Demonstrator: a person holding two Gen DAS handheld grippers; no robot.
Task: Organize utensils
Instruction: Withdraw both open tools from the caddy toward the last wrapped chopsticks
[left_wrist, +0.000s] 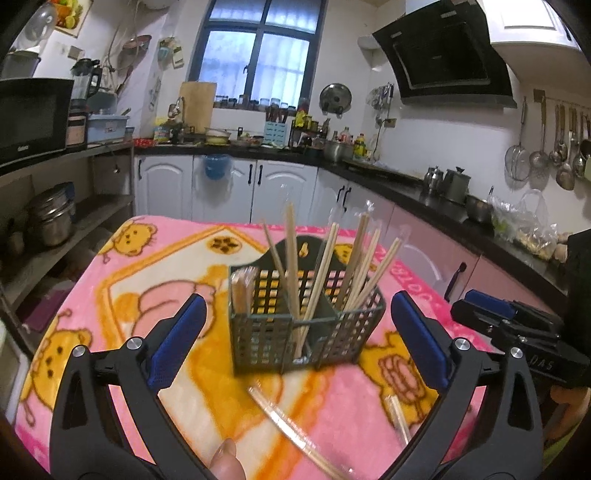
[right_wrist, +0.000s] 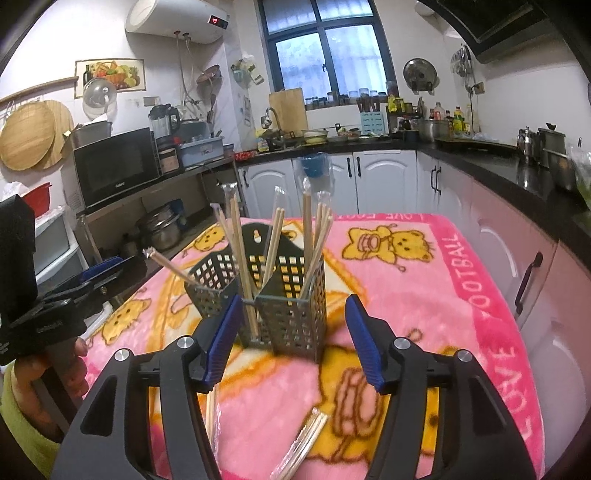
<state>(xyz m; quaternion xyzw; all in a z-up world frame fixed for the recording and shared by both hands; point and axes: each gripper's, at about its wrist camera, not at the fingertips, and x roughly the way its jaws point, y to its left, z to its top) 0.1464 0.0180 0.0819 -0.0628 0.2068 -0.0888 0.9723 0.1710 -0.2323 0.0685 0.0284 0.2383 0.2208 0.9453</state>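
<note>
The chopsticks (left_wrist: 325, 266) stand with their long axis nearly upright in the green basket (left_wrist: 295, 332), the tips up and leaning outward in different directions. They are pale wood, thin, and many wear a clear plastic sleeve on the top. The basket has square holes and compartments, and it stands on the pink blanket (left_wrist: 155, 258) with yellow bears. More wrapped chopsticks (right_wrist: 303, 446) lie flat on the blanket just before me. My left gripper (left_wrist: 295, 343) has its jaws wide apart and empty. My right gripper (right_wrist: 288, 339) is also open, holding nothing.
</note>
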